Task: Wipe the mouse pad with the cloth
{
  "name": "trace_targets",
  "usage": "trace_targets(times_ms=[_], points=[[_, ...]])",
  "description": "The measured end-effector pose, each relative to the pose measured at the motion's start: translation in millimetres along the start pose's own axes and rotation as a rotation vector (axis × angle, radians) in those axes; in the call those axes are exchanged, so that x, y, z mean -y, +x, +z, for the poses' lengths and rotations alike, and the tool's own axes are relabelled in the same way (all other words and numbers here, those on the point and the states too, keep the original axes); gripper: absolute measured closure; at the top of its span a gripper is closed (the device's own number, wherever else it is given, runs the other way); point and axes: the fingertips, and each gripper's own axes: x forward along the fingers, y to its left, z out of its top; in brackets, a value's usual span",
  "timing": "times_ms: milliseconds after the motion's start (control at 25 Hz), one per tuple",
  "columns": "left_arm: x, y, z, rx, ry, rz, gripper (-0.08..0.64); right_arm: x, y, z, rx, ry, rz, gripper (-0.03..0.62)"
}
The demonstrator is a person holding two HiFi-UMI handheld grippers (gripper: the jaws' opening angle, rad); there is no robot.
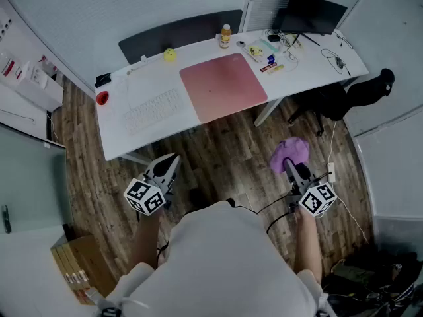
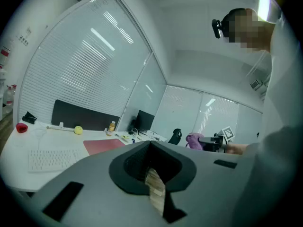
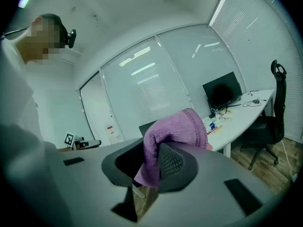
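Note:
The pink mouse pad lies on the white desk, far ahead of both grippers; the left gripper view shows this mouse pad too. My right gripper is held over the wooden floor, shut on a purple cloth. In the right gripper view the cloth drapes over the right gripper jaws. My left gripper hangs over the floor near the desk's front edge, jaws together with nothing between them. The left gripper view shows only floor through the slit.
A white keyboard sits left of the pad. On the desk stand a yellow ball, an orange bottle, a red cup, small clutter and a dark monitor. A black chair stands at the right.

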Motion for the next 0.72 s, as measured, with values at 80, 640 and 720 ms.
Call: trace_targets(times_ms=[80,640,720], points=[[-2,-2,0,0.001,-0.002,0.000,0.541,-2,1,-2,0.000,0.000,0.000,0.506],[-13,-4,-5,-0.020,-0.015,-0.016,0.541,-16,11,-6,-0.016,-0.018,-0.009,0.506],[-17,-5,-6,-0.024,-0.020,-0.018,0.541,-17,15,-8,-0.016,-0.014,-0.011,0.506]])
